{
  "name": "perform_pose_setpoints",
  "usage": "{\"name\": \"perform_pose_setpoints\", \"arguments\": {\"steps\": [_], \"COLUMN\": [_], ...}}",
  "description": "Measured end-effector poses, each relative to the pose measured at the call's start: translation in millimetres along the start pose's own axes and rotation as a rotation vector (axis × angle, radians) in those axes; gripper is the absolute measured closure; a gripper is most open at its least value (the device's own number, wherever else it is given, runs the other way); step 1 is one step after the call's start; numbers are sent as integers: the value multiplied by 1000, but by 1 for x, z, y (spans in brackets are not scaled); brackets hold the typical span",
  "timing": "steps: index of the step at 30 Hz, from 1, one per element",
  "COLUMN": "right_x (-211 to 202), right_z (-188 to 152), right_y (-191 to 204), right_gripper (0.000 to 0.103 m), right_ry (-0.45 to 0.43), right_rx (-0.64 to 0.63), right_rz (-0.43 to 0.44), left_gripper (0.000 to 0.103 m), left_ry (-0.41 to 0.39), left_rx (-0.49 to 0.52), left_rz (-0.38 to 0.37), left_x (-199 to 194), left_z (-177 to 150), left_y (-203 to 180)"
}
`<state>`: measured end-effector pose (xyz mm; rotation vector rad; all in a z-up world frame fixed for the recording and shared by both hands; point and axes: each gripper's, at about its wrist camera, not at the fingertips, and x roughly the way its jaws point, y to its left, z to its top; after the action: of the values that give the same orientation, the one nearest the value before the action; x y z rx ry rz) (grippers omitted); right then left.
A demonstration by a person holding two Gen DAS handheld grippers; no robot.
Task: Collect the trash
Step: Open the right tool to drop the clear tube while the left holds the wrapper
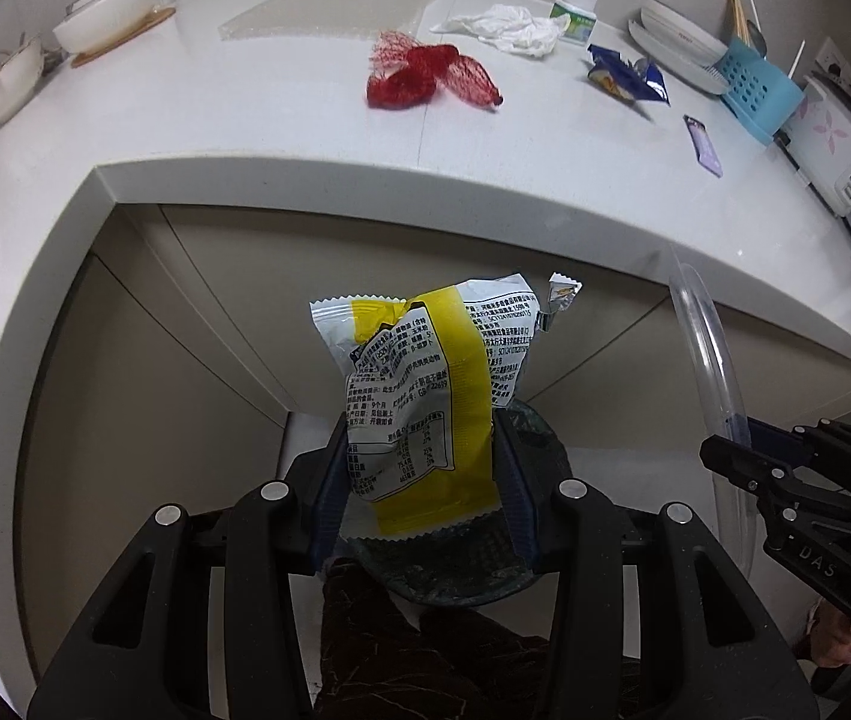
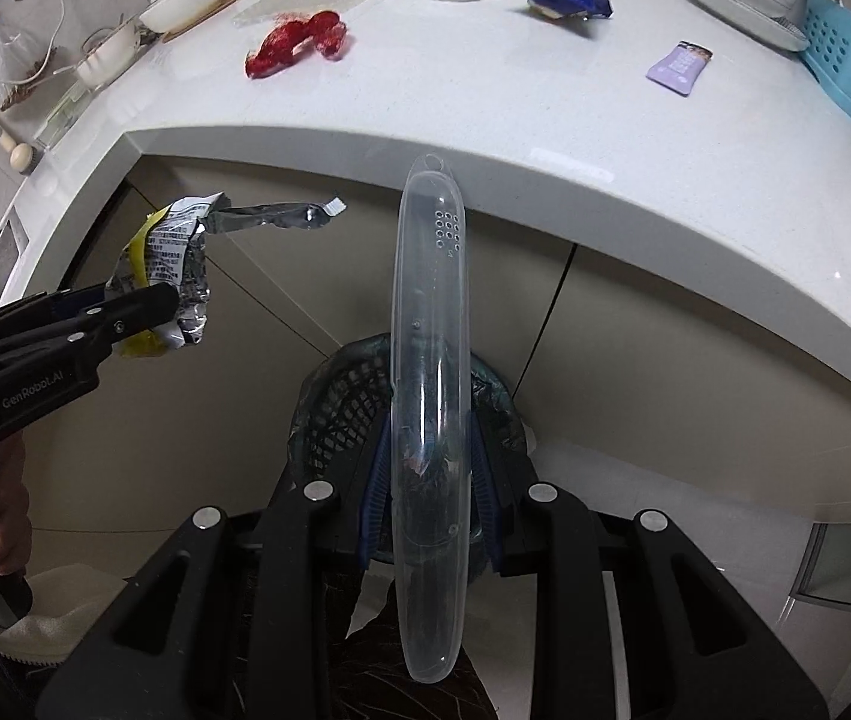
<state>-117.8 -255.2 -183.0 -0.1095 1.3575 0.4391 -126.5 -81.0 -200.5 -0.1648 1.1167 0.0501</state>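
The white countertop (image 1: 305, 138) curves across both views, and everything else sits against it. Below its front edge, on the floor, stands a dark mesh waste bin (image 2: 341, 408) lined with a bag. Both claws hang over that bin, below the counter's edge. The left gripper (image 1: 419, 480) is clamped partway closed on a crumpled white and yellow snack wrapper (image 1: 419, 390), its blue pads pressing the wrapper's two sides, with most of the wrapper sticking out past the fingertips. The right gripper (image 2: 431, 480) is nearly closed on a long clear plastic case (image 2: 431, 330), pinched across its narrow width, the case's far end reaching up towards the counter's edge. Up on the counter lie more scraps: red netting (image 1: 425, 75), a crumpled white tissue (image 1: 509, 27), a torn blue wrapper (image 1: 623, 72) and a small purple sachet (image 2: 680, 66).
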Motion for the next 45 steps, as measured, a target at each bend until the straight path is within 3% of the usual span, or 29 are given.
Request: {"name": "perform_pose_setpoints", "arguments": {"steps": [11,23,30,35,38,45], "right_x": [37,71,65,53,42,28], "right_z": [-7,-11,-6,1,3,7], "right_y": [12,29,29,14,3,-22], "right_gripper": [78,77,51,23,16,10], "right_ry": [38,116,93,50,17,-5], "right_rx": [-49,-114,-114,-82,-55,16], "right_rz": [23,38,31,1,-15,-46], "left_gripper": [60,60,60,60,60,60], "left_ry": [34,71,87,95,105,128], "left_rx": [19,-37,-56,-30,-7,53], "left_rz": [12,50,51,42,33,8], "left_x": [21,31,38,45,53,73], "left_z": [-15,-25,-26,-28,-28,-29], "left_y": [2,19,23,18,9,-12]}}
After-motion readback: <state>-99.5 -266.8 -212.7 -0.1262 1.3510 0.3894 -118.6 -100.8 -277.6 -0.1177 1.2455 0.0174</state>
